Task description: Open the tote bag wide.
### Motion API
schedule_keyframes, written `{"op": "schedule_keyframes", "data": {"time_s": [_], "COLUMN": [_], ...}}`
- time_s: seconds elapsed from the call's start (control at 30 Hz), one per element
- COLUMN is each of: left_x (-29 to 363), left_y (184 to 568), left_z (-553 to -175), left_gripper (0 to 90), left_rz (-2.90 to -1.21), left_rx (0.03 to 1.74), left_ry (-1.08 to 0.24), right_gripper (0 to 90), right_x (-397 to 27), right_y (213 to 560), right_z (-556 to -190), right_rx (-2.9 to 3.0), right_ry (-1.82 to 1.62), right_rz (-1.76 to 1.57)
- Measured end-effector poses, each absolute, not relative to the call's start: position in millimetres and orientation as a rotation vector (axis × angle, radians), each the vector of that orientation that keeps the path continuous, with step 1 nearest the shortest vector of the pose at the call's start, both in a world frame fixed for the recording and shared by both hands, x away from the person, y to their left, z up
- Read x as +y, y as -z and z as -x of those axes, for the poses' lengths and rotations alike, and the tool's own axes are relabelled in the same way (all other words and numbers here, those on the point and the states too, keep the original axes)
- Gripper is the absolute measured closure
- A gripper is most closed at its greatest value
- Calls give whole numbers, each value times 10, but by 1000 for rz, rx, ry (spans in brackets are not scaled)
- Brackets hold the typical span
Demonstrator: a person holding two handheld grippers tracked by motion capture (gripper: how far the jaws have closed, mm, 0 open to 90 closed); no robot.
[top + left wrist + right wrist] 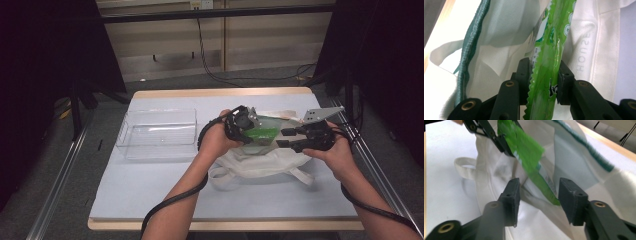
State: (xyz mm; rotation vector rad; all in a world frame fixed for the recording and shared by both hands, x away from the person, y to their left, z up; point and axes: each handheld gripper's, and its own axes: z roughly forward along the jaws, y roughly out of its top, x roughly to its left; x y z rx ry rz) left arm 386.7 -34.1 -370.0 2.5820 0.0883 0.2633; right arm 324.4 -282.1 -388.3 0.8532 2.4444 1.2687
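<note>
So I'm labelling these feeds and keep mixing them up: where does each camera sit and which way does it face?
High view: above the person's side, facing forward and down on the table; both forearms, both grippers.
Left gripper view: on the left gripper, looking along its jaws, clamped on the green packet.
Right gripper view: on the right gripper, jaws open, facing the left gripper.
All share packet and white bag.

The table (150, 195) has a pale blue top with a wooden edge. On its left part, toward the far side, stands a clear plastic tray (157, 132). Right of the middle lies a white cloth bag (260, 167), its handles spread toward the near side.
</note>
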Motion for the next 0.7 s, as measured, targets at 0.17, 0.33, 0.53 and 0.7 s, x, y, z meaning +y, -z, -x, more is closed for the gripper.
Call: {"op": "schedule_keyframes", "data": {"time_s": [0.17, 0.33, 0.53, 0.7], "left_x": [-306, -264, -241, -208], "left_y": [3667, 3601, 3483, 3393], "left_z": [-3866, -3874, -3869, -3892], "left_gripper": [698, 704, 711, 728], "left_rz": [-2597, -2584, -2578, -2573], "left_rx": [88, 94, 98, 137], "left_ry": [-265, -262, -261, -238], "right_gripper": [429, 336, 253, 180], "right_x": [-2818, -2791, -2759, -2751], "right_y": [3952, 3994, 4074, 4120], "right_z": [-3229, -3210, -3193, -3175], "right_rx": [2457, 2468, 2475, 2466], "right_ry": [-1256, -1262, -1251, -1259], "right_rz": [-878, -903, -935, -959]}}
